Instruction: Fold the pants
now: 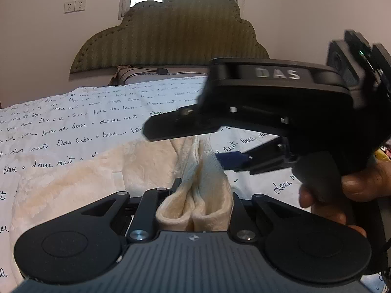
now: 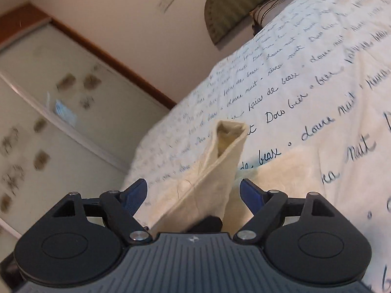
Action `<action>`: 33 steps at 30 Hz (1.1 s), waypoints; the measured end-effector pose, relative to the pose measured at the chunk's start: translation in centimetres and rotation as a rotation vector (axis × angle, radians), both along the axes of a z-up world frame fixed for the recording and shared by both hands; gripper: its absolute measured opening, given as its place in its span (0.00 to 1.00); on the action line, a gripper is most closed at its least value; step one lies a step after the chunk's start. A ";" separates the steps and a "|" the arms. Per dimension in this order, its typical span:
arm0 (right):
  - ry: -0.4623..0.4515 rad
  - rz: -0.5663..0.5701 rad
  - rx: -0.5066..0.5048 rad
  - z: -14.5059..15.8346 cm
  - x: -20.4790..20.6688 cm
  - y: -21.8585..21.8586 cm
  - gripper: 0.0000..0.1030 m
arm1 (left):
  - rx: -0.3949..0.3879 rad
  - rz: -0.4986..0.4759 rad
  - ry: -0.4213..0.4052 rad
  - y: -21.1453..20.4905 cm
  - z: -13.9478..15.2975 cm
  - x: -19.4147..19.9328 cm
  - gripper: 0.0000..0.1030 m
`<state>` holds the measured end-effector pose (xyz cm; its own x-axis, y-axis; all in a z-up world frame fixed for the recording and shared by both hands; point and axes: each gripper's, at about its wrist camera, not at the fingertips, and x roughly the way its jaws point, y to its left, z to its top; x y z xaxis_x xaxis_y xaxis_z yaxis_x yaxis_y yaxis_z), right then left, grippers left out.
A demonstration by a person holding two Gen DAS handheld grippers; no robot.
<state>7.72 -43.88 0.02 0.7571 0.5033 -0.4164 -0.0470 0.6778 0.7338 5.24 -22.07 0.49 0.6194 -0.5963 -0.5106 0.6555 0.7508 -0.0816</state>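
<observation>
The cream pants (image 1: 73,183) lie spread on the bed. In the left wrist view my left gripper (image 1: 202,191) is shut on a bunched fold of them, and the cloth hides its fingertips. My right gripper (image 1: 182,145) reaches in from the right, just beyond that fold, with its jaws wide apart. In the right wrist view the right gripper (image 2: 194,193) is open. A stiff fold of the pants (image 2: 215,171) stands between its blue pads (image 2: 136,196), which do not touch the cloth.
The bed has a white sheet with black script (image 1: 85,122). An olive headboard (image 1: 168,36) and a pillow (image 1: 146,75) are at the far end, under a window. A hand (image 1: 354,183) holds the right gripper. Sliding wardrobe doors (image 2: 48,85) stand beside the bed.
</observation>
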 end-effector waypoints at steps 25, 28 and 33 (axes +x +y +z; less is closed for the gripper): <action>0.082 -0.120 -0.095 -3.5 -2.8 -4.1 0.17 | -0.008 -0.221 0.035 3.1 0.2 -3.7 0.64; 0.118 -0.115 -0.070 -4.6 -2.6 -4.4 0.19 | -0.020 -0.100 -0.035 6.8 0.7 -3.6 0.68; 0.133 -0.040 -0.005 -6.0 -2.7 -4.0 0.26 | -0.033 0.187 -0.055 12.8 0.6 0.0 0.73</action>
<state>4.97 -47.91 -6.00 0.7143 0.4716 -0.5171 0.0779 0.6807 0.7284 5.29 -9.24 1.06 0.7476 -0.4841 -0.4547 0.5090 0.8574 -0.0761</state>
